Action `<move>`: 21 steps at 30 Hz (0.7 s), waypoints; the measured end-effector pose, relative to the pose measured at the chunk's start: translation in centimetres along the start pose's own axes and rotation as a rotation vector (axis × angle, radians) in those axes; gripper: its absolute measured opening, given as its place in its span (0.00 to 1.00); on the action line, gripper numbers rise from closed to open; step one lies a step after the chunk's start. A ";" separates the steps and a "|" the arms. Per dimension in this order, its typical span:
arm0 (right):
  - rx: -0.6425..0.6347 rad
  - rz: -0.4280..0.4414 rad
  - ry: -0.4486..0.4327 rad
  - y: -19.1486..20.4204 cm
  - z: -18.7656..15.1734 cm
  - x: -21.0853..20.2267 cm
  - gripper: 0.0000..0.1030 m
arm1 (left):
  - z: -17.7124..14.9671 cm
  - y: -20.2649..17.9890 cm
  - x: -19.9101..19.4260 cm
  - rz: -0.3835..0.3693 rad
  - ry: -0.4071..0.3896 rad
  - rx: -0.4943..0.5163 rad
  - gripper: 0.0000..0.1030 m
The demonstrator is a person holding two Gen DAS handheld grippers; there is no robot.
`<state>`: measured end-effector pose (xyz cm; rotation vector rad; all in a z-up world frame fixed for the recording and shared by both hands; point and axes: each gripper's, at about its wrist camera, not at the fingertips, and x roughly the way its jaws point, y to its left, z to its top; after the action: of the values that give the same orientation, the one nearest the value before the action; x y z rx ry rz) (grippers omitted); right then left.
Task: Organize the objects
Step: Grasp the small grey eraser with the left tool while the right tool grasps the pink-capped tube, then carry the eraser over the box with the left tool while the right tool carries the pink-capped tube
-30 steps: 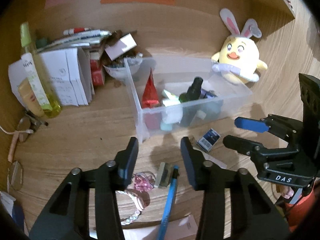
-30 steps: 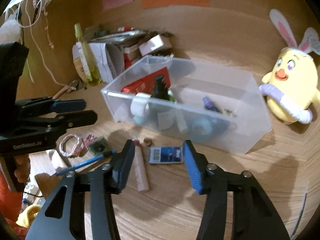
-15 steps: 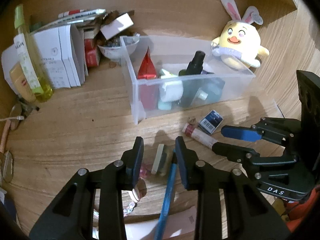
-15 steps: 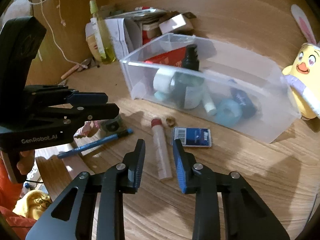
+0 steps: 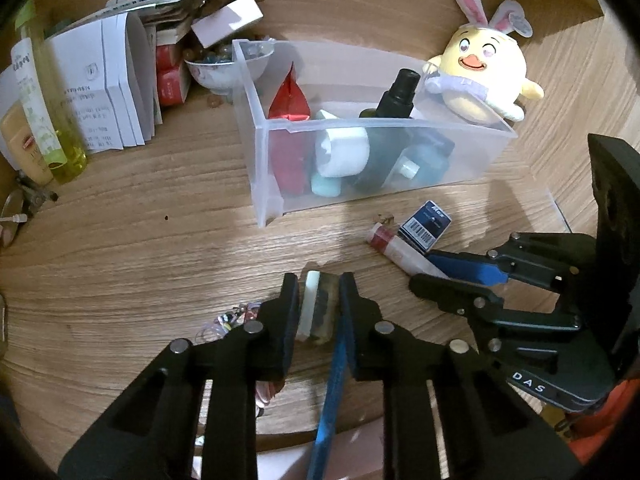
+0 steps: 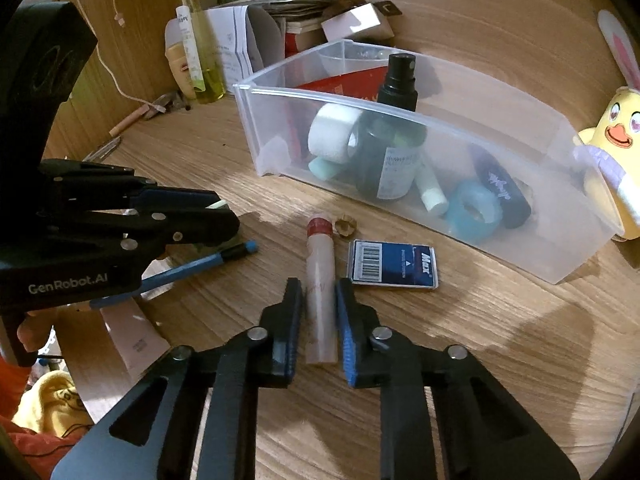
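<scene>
A wooden surface (image 5: 120,248) fills both wrist views. On it, toward twelve o'clock, stands one clear plastic bin (image 6: 400,116). Inside the bin are one dark spray bottle (image 6: 394,132) standing upright, one white tape roll (image 6: 334,132), one blue tape ring (image 6: 474,210), one red packet (image 5: 290,100), and a few smaller items that are hard to make out. One yellow plush chick with rabbit ears (image 5: 480,76) sits at two o'clock of the bin in the left wrist view, touching its far corner. At ten o'clock of the bin are a stack of folded white papers (image 5: 104,88), one tall yellow-green bottle (image 5: 44,120) and one white bowl (image 5: 226,70).

The left gripper (image 5: 318,304) is low over the surface, its jaws narrowed around one small pale and dark block (image 5: 318,306), both pads touching or all but touching its sides. One blue pencil (image 6: 192,266) lies just beside that block, under the right jaw.

The right gripper (image 6: 318,310) has its jaws narrowed around one pale tube with a red cap (image 6: 320,280), which lies flat on the surface, cap toward twelve o'clock. The pads sit close on either side; whether they press it, I cannot tell. One dark blue barcoded box (image 6: 392,266) lies just beside the tube at three o'clock. One small brown nutshell-like scrap (image 6: 345,226) lies by the cap.
</scene>
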<state>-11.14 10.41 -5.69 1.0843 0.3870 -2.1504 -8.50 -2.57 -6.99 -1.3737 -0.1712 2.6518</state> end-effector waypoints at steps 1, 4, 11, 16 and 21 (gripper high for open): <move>-0.001 0.001 -0.001 0.0 0.0 0.0 0.14 | 0.0 0.0 0.1 0.002 0.000 0.001 0.16; -0.001 0.004 -0.006 0.0 0.0 -0.1 0.14 | -0.1 0.1 0.0 0.012 -0.006 0.002 0.15; 0.016 0.021 -0.046 -0.2 0.3 -1.4 0.14 | 0.0 0.3 -1.1 0.012 -0.038 -0.013 0.15; 0.035 0.020 -0.076 -0.6 0.6 -2.6 0.14 | 0.4 0.1 -2.1 0.012 -0.065 -0.011 0.15; 0.043 0.016 -0.113 -0.9 1.0 -3.9 0.14 | 0.9 -0.3 -2.7 0.005 -0.089 -0.011 0.15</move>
<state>-10.73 12.29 -2.06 0.9800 0.2802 -2.2035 -7.68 -2.84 -4.23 -1.2615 -0.1928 2.7212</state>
